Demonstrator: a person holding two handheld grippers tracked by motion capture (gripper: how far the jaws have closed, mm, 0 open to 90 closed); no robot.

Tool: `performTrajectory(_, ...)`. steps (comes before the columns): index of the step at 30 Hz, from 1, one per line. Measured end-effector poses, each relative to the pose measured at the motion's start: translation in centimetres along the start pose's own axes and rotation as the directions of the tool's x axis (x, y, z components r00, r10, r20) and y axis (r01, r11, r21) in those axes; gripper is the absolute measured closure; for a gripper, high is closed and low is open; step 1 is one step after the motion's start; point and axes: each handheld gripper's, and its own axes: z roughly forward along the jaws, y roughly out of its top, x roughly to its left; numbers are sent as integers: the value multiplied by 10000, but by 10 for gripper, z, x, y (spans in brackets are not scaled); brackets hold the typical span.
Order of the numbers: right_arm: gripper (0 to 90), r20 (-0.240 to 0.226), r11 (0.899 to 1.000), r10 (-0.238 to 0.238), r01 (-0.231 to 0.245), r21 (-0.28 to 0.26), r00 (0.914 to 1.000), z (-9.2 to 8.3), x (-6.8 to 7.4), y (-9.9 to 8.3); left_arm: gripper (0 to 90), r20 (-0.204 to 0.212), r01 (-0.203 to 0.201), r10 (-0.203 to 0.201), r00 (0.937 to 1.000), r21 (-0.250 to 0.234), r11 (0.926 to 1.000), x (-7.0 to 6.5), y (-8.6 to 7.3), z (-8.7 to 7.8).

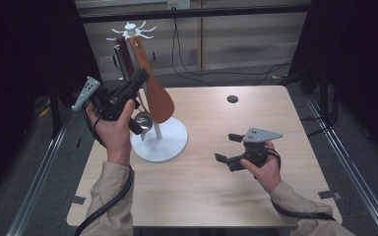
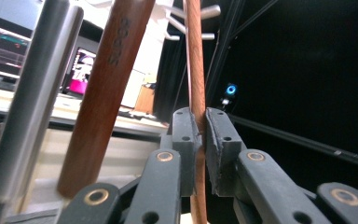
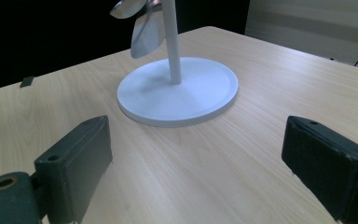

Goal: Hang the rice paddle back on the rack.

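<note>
Pale wood-grain table (image 1: 211, 162) carries a white stand (image 1: 160, 140) with a round flat base, thin post and hooked top. From the stand hang a broad brown wooden spatula (image 1: 155, 88), a dark wooden handle (image 2: 107, 88) stamped with unreadable marks, and a steel ladle (image 1: 141, 119). Left gripper (image 2: 200, 128) is clamped on the spatula's thin handle, beside the post. Right gripper (image 1: 230, 147) rests well right of the base, jaws wide apart.

The wooden spatula (image 1: 153, 91) hangs blade-down from the white rack (image 1: 158, 140) at the table's left, its thin reddish-brown handle (image 2: 195, 60) upright beside a metal ladle (image 1: 141, 121).
</note>
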Motion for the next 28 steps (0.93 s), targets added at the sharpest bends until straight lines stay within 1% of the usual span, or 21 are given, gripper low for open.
performTrajectory(1, 79, -39, 10000, -15, 15, 31, 10000, 1, 0, 0, 830, 16, 39, -39, 10000, -54, 10000, 1, -1, -1)
performTrajectory(2, 79, -38, 10000, -16, 16, 48, 10000, 1, 0, -1, 824, -61, 113, -114, 9999, -151, 9998, 1, -2, -1)
performTrajectory(3, 79, -28, 10000, -19, 20, 68, 10000, 1, 0, -1, 816, -149, -20, 18, 9999, -129, 9999, 1, -3, -3)
performTrajectory(4, 79, -52, 10000, -22, 22, 62, 10000, 1, 0, -1, 789, -266, -88, 82, 9996, -213, 9997, 1, -5, -4)
performTrajectory(5, 79, -60, 10000, -35, 36, 64, 10000, 1, 1, -1, 735, -266, -88, 82, 9996, -213, 9997, 1, -5, -4)
performTrajectory(6, 79, -60, 10000, -35, 36, 64, 10000, 1, 1, -1, 735, -481, -287, 274, 9985, -248, 9993, 1, -7, -7)
performTrajectory(7, 79, -78, 9999, -101, 101, 83, 9999, 1, 1, 0, 661, -724, -475, 454, 9963, -278, 9985, 2, -10, -12)
performTrajectory(8, 79, -102, 9999, -76, 76, 81, 9999, 1, 1, 0, 653, -807, -604, 584, 9950, -220, 9979, 2, -11, -15)
performTrajectory(9, 79, -139, 9999, -84, 85, 72, 9999, 1, 1, 0, 618, -920, -709, 687, 9934, -207, 9973, 1, -13, -18)
performTrajectory(11, 79, -150, 9998, -118, 120, 128, 9998, 1, 2, -1, 506, -1231, -1173, 1143, 9858, -176, 9929, 0, -15, -22)
performTrajectory(12, 79, -154, 9999, -129, 131, 110, 9998, 2, 2, -1, 466, -1286, -1262, 1231, 9840, -163, 9919, -1, -16, -25)
performTrajectory(13, 79, -136, 9998, -162, 163, 121, 9998, 2, 2, -1, 447, -1265, -1342, 1314, 9832, -141, 9909, -1, -18, -28)
performTrajectory(14, 79, -170, 9998, -170, 172, 109, 9997, 2, 2, 0, 413, -1220, -1348, 1324, 9837, -118, 9908, -2, -18, -29)
performTrajectory(15, 79, -143, 9998, -177, 179, 127, 9997, 2, 3, 0, 382, -1272, -1346, 1320, 9831, -125, 9908, -4, -19, -29)
performTrajectory(16, 80, -169, 9997, -195, 197, 120, 9997, 2, 3, 0, 349, -1313, -1495, 1480, 9802, -10, 9888, -5, -20, -31)
performTrajectory(17, 79, -218, 9997, -207, 210, 92, 9995, 2, 3, 0, 315, -1313, -1495, 1480, 9802, -10, 9888, -5, -20, -31)
performTrajectory(19, 79, -179, 9996, -241, 244, 137, 9995, 2, 4, 0, 284, -1399, -1583, 1578, 9775, 72, 9874, -6, -23, -34)
performTrajectory(20, 79, -200, 9996, -243, 246, 143, 9995, 2, 4, 0, 272, -1425, -1582, 1579, 9771, 89, 9874, -7, -24, -34)
performTrajectory(24, 79, -201, 9996, -261, 264, 141, 9995, 1, 4, 0, 254, -1352, -1652, 1662, 9768, 186, 9861, -9, -26, -37)
performTrajectory(28, 79, -119, 9995, -281, 282, 118, 9995, 0, 3, 0, 241, -1378, -1657, 1676, 9762, 251, 9859, -10, -28, -38)
